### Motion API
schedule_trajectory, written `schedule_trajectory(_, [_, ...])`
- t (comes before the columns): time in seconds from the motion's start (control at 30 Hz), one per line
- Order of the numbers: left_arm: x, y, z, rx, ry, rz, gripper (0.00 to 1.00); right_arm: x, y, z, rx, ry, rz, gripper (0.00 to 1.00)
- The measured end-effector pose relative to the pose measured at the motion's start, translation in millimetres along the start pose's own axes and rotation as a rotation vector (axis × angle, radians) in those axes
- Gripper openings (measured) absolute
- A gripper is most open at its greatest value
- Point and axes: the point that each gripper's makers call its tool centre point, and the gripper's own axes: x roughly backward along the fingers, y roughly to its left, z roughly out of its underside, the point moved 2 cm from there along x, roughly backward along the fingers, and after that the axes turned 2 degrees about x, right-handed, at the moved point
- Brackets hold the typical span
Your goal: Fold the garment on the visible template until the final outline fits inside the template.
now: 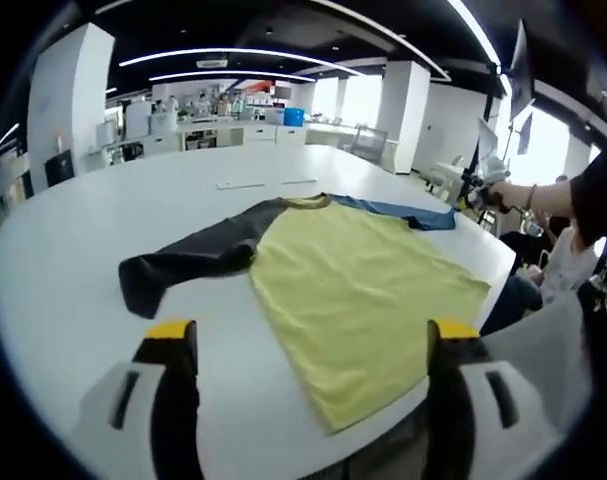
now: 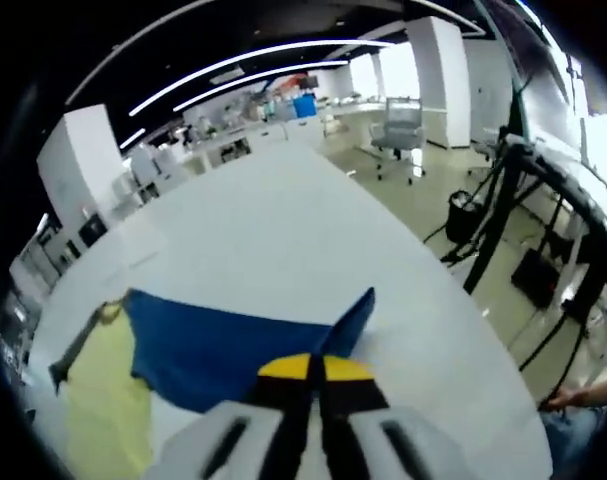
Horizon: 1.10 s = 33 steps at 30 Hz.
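The garment [image 1: 353, 290] lies spread flat on the white bench [image 1: 73, 300], yellow body toward the near edge; the first sleeve fold looks to be in hand; the right gripper [image 2: 318, 375], jaws pressed together, pinches the blue sleeve [image 2: 233, 355], to be carried over the body next; the left gripper [image 1: 313, 345] hovers low, jaws spread.

The right gripper [image 2: 316, 368] has its two yellow-tipped jaws pressed together on the blue sleeve [image 2: 233, 345] of the shirt, near the sleeve's end. The sleeve lies spread over the white table [image 2: 283, 230], and its far corner is lifted to a point. The yellow body of the shirt [image 2: 108, 400] lies at the left.
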Motion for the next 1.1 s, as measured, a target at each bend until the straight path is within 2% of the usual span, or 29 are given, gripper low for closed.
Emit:
schedule_trajectory(0.43, [6, 6.3, 3.0, -0.001, 0.001, 0.001, 0.94, -9, 34, -21.4, 0.060, -0.008, -0.075, 0.00])
schedule_trajectory(0.6, [6, 3.0, 2.6, -0.004, 0.001, 0.011, 0.94, -7, 58, -25.5, 0.081, -0.015, -0.102, 0.00])
schedule_trajectory(0.7, [7, 1.9, 3.0, -0.006, 0.000, 0.015, 0.94, -14, 65, -31.9, 0.091, -0.013, -0.118, 0.00])
schedule_trajectory(0.83, [7, 0.9, 0.0, 0.021, -0.029, 0.024, 0.95, -19, 81, -37.2, 0.100, -0.009, -0.142, 0.00])
schedule_trajectory(1.1, [8, 1.2, -0.3, -0.003, -0.016, 0.020, 0.95, -24, 119, -46.3, 0.146, -0.006, -0.201, 0.00])
